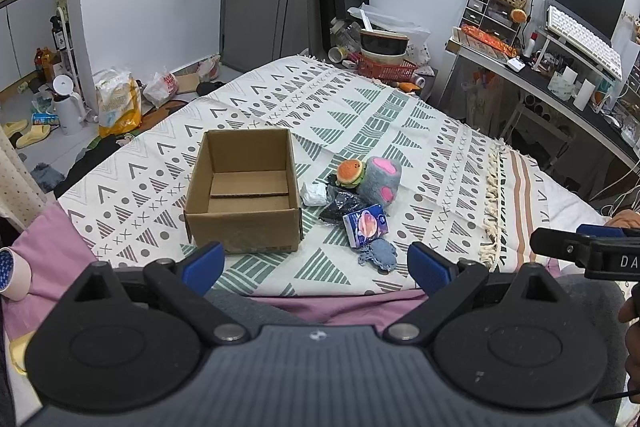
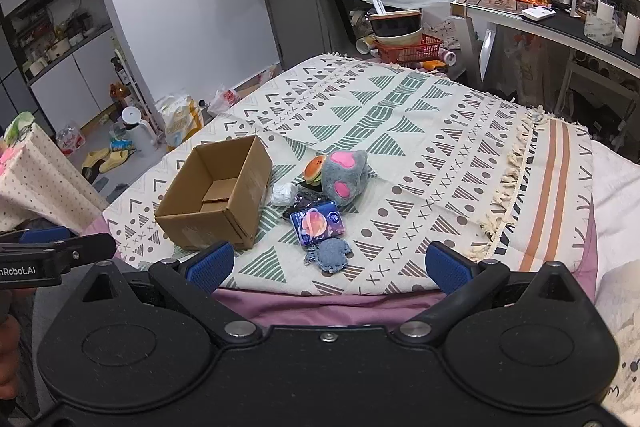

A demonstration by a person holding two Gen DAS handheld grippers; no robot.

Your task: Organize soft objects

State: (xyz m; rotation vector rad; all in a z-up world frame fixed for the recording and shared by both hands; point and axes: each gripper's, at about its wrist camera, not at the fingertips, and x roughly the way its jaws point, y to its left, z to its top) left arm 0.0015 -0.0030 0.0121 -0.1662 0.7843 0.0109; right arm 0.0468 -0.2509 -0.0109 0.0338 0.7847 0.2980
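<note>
Both our grippers, left gripper (image 1: 315,265) and right gripper (image 2: 330,265), spread wide, empty; we should pinch the denim patch (image 2: 330,254) between the right fingers first.

Two wrist fisheyes, side by side, facing across the bed

Each looks forward and down from the near bed edge, well back from the cardboard box (image 1: 244,191) (image 2: 214,195); the left view sits left, the right view right. Both share the box, the patterned blanket (image 1: 360,115) (image 2: 420,131) and the desk (image 1: 560,87) (image 2: 560,27).

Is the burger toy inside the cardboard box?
No, the burger toy sits on the patterned blanket to the right of the cardboard box, which looks empty.
</note>
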